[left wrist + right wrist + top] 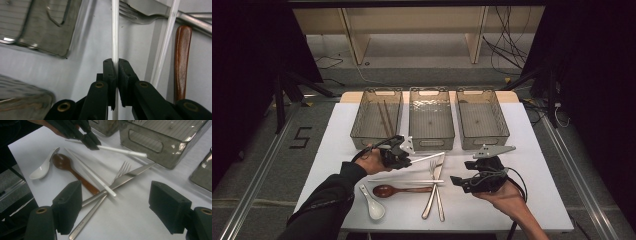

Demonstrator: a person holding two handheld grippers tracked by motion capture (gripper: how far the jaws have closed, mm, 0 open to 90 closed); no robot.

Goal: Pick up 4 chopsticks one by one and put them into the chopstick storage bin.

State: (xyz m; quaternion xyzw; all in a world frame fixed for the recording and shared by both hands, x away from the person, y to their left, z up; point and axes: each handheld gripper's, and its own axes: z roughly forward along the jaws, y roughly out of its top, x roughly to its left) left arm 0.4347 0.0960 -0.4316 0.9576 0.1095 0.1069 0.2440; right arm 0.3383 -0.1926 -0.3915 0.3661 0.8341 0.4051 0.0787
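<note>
Left gripper (404, 159) jaws clamped on white chopstick (115, 32), lifted off counter (532, 200). Right gripper (460, 182) jaws wide open, empty, fork (121, 171) ahead.

My left gripper (409, 160) is clamped tight just in front of the left basket (377, 118). My right gripper (455, 181) hovers with jaws spread wide, well right of that basket.

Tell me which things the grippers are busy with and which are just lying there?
In use:
- left gripper, shut on a white chopstick
- left bin, with brown chopsticks already in it

Lying about:
- second white chopstick
- wooden spoon
- white soup spoon
- fork
- knife
- middle bin
- right bin
- right gripper, open
</note>
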